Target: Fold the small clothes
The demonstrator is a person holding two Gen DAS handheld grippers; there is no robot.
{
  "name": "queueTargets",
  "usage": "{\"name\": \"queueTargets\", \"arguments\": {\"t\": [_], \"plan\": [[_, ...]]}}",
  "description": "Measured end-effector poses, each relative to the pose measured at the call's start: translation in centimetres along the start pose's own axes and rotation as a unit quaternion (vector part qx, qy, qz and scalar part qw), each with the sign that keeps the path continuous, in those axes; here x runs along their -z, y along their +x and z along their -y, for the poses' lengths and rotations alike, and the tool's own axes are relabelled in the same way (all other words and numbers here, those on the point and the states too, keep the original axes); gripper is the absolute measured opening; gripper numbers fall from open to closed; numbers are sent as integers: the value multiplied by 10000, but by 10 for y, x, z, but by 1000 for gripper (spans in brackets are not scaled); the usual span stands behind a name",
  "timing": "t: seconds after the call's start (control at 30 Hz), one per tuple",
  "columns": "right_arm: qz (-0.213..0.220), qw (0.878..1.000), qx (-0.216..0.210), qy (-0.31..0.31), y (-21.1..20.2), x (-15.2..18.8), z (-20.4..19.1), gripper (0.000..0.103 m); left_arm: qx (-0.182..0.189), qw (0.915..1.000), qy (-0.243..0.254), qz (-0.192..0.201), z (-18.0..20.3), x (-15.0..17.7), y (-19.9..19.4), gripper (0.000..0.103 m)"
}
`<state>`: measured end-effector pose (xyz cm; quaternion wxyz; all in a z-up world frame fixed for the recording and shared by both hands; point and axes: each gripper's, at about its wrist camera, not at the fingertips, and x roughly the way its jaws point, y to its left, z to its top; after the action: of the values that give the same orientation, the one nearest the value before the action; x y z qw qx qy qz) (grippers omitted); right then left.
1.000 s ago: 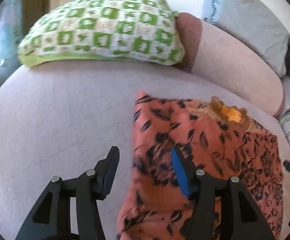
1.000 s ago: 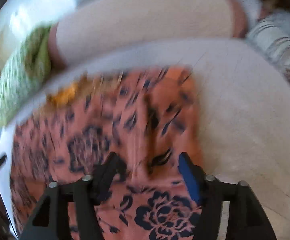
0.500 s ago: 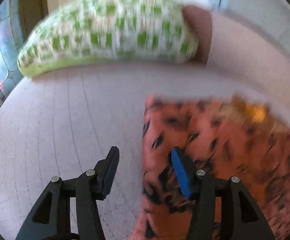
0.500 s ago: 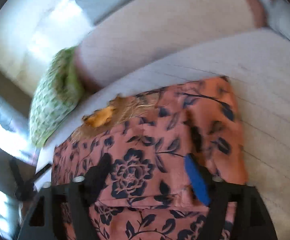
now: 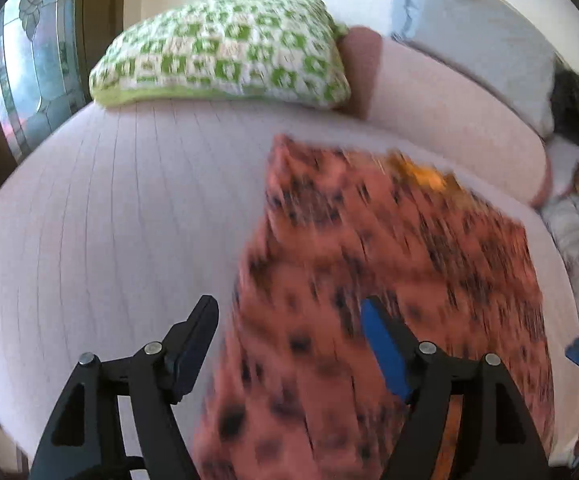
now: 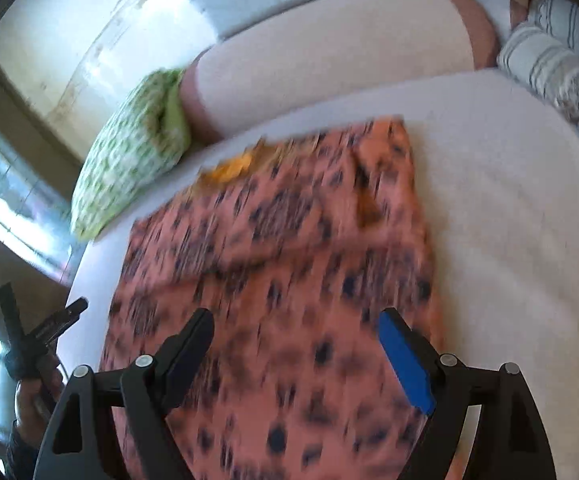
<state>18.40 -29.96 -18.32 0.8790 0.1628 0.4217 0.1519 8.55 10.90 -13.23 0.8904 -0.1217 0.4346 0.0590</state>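
Left wrist: our left gripper (image 5: pixel 287 322) is opening, gripping nothing | floral garment (image 5: pixel 389 280) lying beneath | green checked pillow (image 5: pixel 225 50) sitting ahead | right gripper (image 6: pixel 295 334) hanging released.

Left gripper (image 5: pixel 287 332) opening; right gripper (image 6: pixel 295 344) wide
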Motion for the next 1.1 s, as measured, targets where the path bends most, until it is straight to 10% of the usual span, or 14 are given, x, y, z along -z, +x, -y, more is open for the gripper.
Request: {"name": "queueTargets", "arguments": {"t": [0.13,0.23,0.37,0.53,0.73,1.1], "plan": [[-620,9976,131,276,13,57,19,87,-386,9961,397,-690,7,51,23,74],[-649,9969,242,369,15,69,28,86,-763,9896,1130,-468,23,58,17,76],[-338,9990,-81,266,-16,63,13,86,-334,9974,623,-144,21,51,-10,77],[-785,9945,58,687,1,81,40,87,-646,9896,1197,-464,28,66,13,80],[-164,9977,-136,643,-24,11,49,87,-141,9979,639,-18,24,42,-3,79],[-56,9926,309,1176,97,-153,129,74,-36,9989,454,99,12,41,29,79]]}}
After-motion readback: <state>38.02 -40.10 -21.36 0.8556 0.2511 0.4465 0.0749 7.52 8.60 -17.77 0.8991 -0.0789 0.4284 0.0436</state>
